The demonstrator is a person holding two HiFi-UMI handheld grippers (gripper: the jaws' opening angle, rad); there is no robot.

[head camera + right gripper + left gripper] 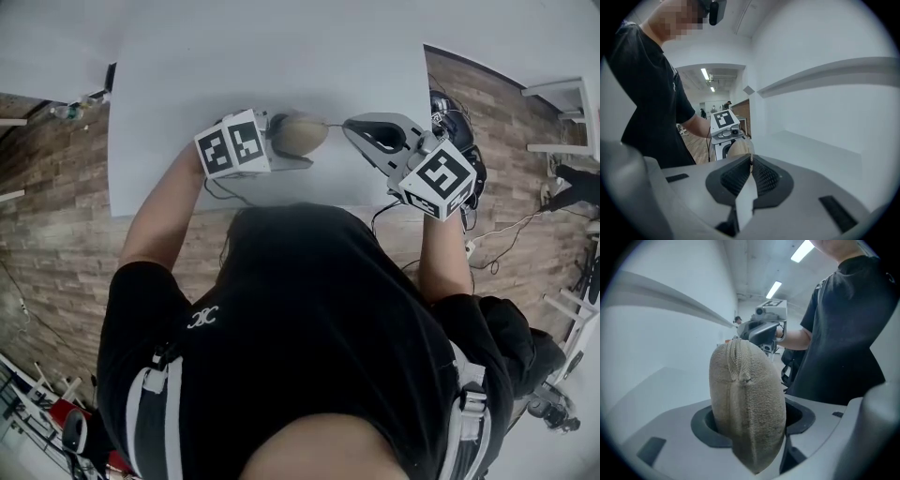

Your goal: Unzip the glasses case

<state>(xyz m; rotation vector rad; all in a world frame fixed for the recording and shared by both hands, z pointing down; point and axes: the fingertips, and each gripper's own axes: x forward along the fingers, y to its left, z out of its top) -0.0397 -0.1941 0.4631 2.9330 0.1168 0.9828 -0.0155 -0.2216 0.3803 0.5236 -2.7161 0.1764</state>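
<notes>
The tan fabric glasses case [302, 134] hangs above the white table [169, 84], with my left gripper [284, 148] shut on its near end. In the left gripper view the case [747, 404] stands up between the pads, its zipper seam [737, 357] facing the camera and partly parted at the top. My right gripper [348, 126] is just right of the case, shut on the thin zipper pull [333, 123] that stretches out from it. In the right gripper view the pads [761, 176] meet at the tip, with the case [739, 148] right beyond them.
The table ends near my body, over a wood floor [56, 234]. A black bag and cables [457, 117] lie at the table's right edge. White furniture [567, 112] stands further right.
</notes>
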